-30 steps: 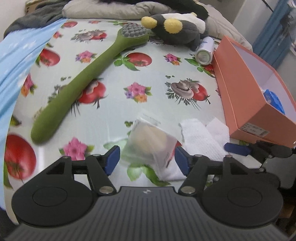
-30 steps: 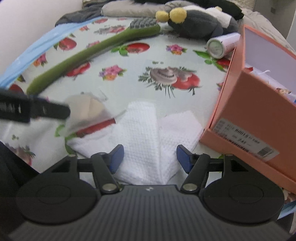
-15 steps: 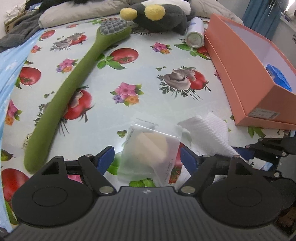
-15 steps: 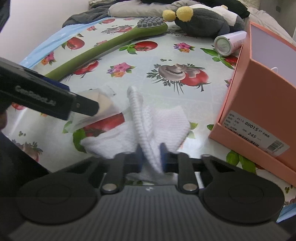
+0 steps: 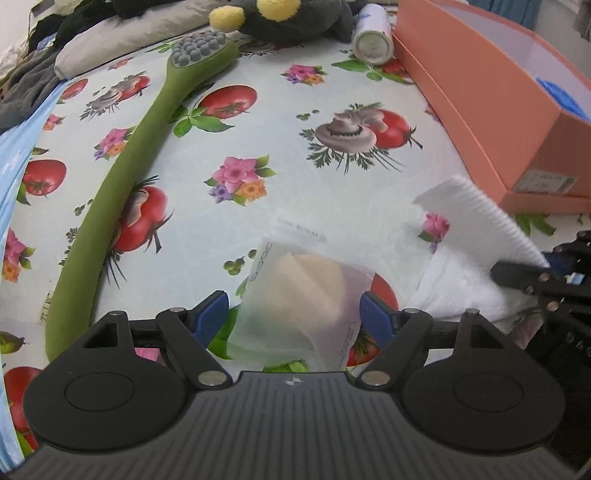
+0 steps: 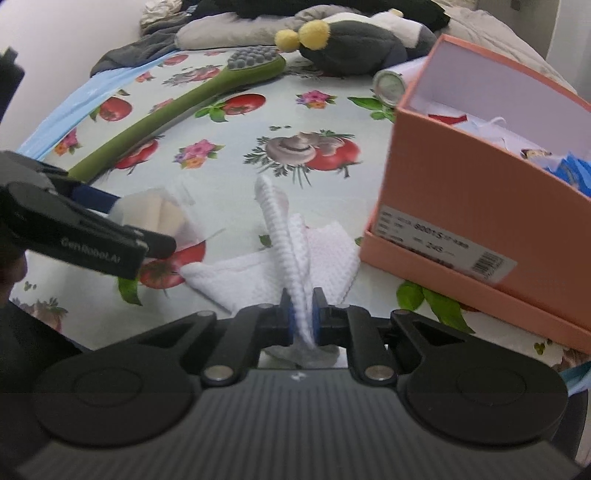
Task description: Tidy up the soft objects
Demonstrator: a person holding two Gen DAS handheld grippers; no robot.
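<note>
A white waffle-weave cloth (image 6: 328, 251) lies on the flowered table cover beside an orange box (image 6: 461, 206). My right gripper (image 6: 303, 319) is closing, and its pads pinch a raised fold of this cloth. In the left wrist view the cloth (image 5: 461, 280) stands up at the right. A clear plastic bag with cream-coloured soft pieces inside (image 5: 303, 288) lies between the fingers of my left gripper (image 5: 291, 314), which is open around it. The same bag (image 6: 155, 206) shows behind the left gripper's fingers (image 6: 159, 247) in the right wrist view.
A long green brush (image 5: 140, 155) lies diagonally at the left. A dark plush toy with yellow balls (image 5: 288, 18) and a white canister (image 5: 371, 44) sit at the back. The orange box (image 5: 480, 122) holds paper and blue items. Blue fabric (image 5: 14, 155) edges the left side.
My right gripper has shut on the white cloth and pulled up a fold of it. My left gripper has come down closer over the plastic bag and rolled a little.
</note>
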